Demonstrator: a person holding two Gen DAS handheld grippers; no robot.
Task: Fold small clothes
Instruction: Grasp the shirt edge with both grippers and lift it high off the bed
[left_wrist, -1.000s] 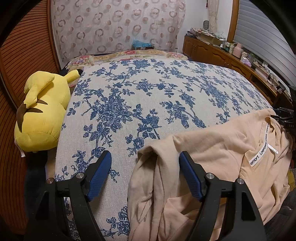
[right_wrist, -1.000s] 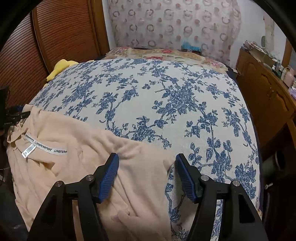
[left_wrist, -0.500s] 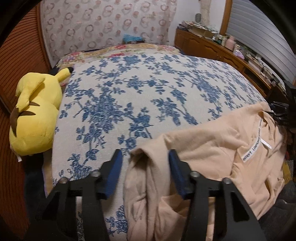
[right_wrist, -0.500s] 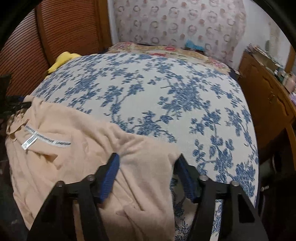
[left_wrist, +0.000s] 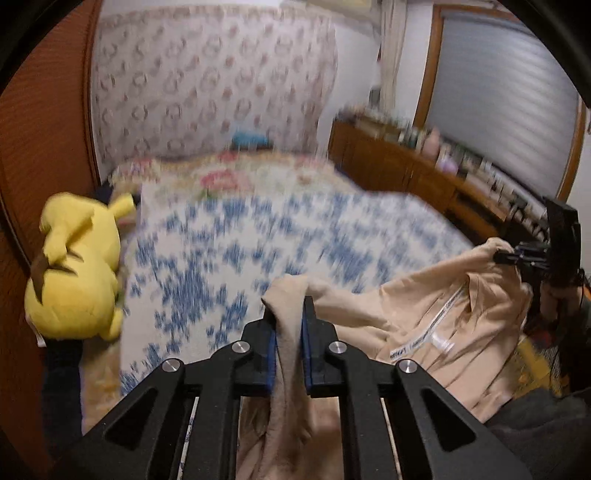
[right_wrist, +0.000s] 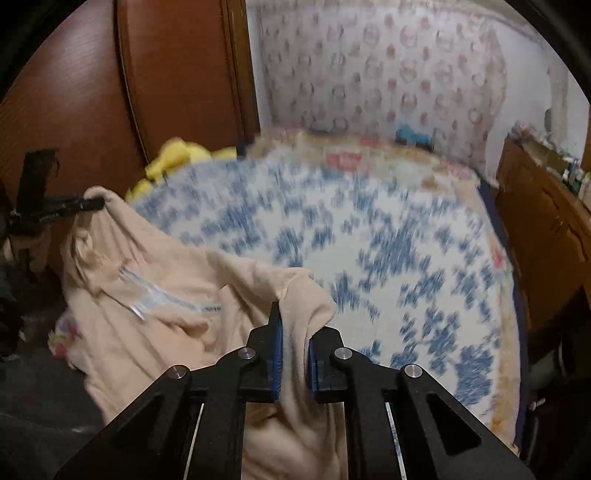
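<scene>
Both grippers pinch the beige garment (left_wrist: 413, 317) above the near edge of the bed (left_wrist: 229, 251): the left gripper (left_wrist: 289, 332) clamps one bunched corner, the right gripper (right_wrist: 293, 343) another, cloth sagging between them. A thin bite could slip under the fabric's weight, spoiling the fold. Beyond, the yellow plush toy (left_wrist: 74, 266) lies bedside; blur smears the floral bedspread, and the garment's lower half is cut off.

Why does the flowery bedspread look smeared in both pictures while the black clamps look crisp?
Left wrist view: the bedspread is streaked by motion blur, while the left gripper, fixed to the camera, stays sharp on the beige garment. Right wrist view: same smear, right gripper crisp. Fisheye lenses bow both rooms and darken the corners.
</scene>
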